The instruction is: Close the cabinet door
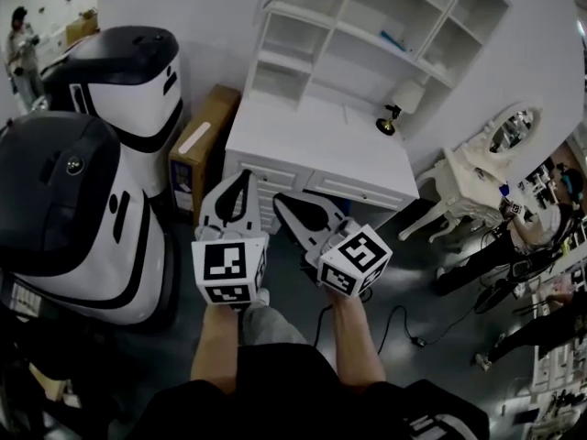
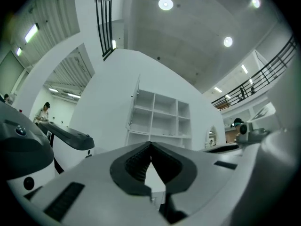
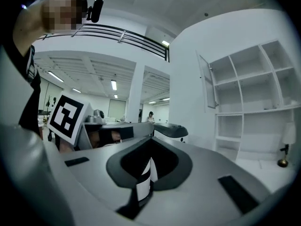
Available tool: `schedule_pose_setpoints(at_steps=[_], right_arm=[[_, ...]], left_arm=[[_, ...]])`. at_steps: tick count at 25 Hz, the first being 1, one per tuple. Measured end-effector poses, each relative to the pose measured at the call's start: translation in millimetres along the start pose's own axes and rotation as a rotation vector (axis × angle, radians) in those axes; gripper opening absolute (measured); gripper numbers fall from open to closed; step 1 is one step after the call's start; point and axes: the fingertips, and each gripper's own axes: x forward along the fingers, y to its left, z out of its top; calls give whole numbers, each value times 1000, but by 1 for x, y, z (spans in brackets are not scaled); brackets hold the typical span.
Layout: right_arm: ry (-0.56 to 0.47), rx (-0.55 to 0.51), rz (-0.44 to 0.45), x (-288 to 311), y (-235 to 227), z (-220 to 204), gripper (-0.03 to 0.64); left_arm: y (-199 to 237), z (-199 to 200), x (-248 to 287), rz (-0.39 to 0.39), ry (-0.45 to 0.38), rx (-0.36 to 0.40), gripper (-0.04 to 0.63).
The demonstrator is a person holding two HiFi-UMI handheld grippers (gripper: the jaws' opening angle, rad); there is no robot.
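1. From above, the left claw [image 1: 242,180] and the right claw [image 1: 281,205] hang side by side, short of the white desk with drawers [image 1: 312,140]. Neither touches it.
2. Both claws are clenched, tips meeting on nothing, as each gripper view shows.
3. The narrow white cabinet door [image 3: 207,84] stands swung out at the upper left of the white open-shelf unit [image 3: 254,102] on the desk. The right gripper view shows this plainest.
4. Only the head view shows the brown cardboard box [image 1: 202,145] just beside the desk.
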Motion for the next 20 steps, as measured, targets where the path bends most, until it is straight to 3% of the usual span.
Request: schedule_pose_setpoints(at_steps=[5,13,17,20], right_arm=[[-46,31,49,7,-13,-3,17],[-113,-34,128,21,-40,-3,17],[-134,28,185,31,-65,-12,17],[-187,126,162,41,-100,-14,17]], left_arm=[[1,-16,17,-10,21,-39,12],[2,-32,62,-36,40,-66,12],[4,-40,90,-43,46,-62,12],[6,-46,113,-42,52,-51,12]])
